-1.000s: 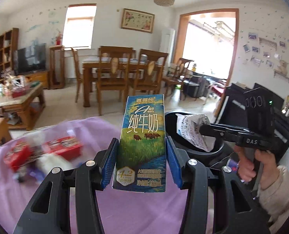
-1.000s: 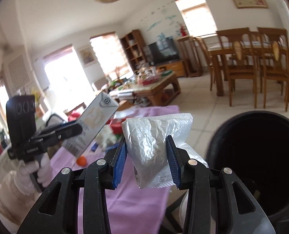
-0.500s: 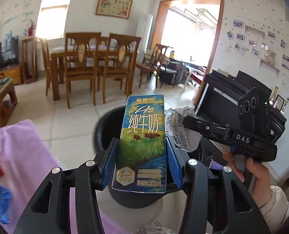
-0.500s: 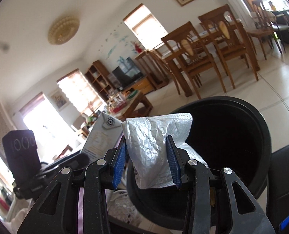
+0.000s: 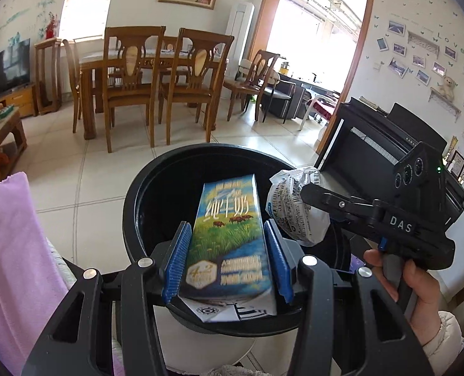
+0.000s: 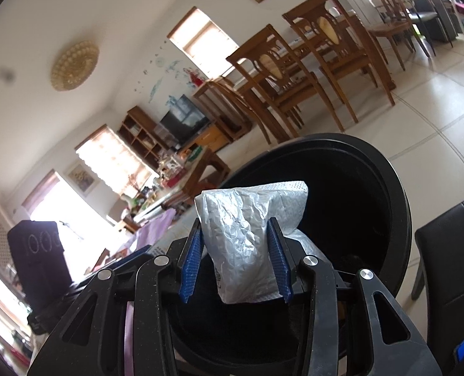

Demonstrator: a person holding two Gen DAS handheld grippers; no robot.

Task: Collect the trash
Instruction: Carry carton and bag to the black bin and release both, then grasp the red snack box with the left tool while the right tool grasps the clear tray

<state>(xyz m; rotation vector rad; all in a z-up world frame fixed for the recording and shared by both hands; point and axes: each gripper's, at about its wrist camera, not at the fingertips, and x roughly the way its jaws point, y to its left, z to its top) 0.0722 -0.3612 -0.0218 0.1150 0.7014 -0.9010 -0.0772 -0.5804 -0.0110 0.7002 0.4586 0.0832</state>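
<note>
A person is holding two handheld grippers over a round black trash bin (image 5: 131, 206) standing on a tiled living-room floor (image 5: 85, 181). The left gripper (image 5: 227, 224) is clamping a blue-and-green milk carton (image 5: 229, 244) between its blue pads (image 5: 177, 260). The carton is tipping forward, with its top hanging over the bin's dark opening and its white base showing nearest the camera.

Just beside it, the right gripper (image 6: 234, 221) is carrying a crumpled silver foil wrapper (image 6: 247, 200) above the same bin (image 6: 401, 206). Its jaws have just been opening a little, with the wrapper sitting between them and both pads touching its sides. From the left wrist view, the wrapper's printed side (image 5: 291, 213) is hovering over the bin's right rim, and the person's right hand (image 5: 416, 285) is gripping the tool's handle, a pale sleeve (image 5: 445, 335) at the wrist.

A lilac cloth (image 5: 9, 235) is draping at the left edge, near the bin. Wooden dining chairs (image 5: 128, 87) are standing well behind it.
</note>
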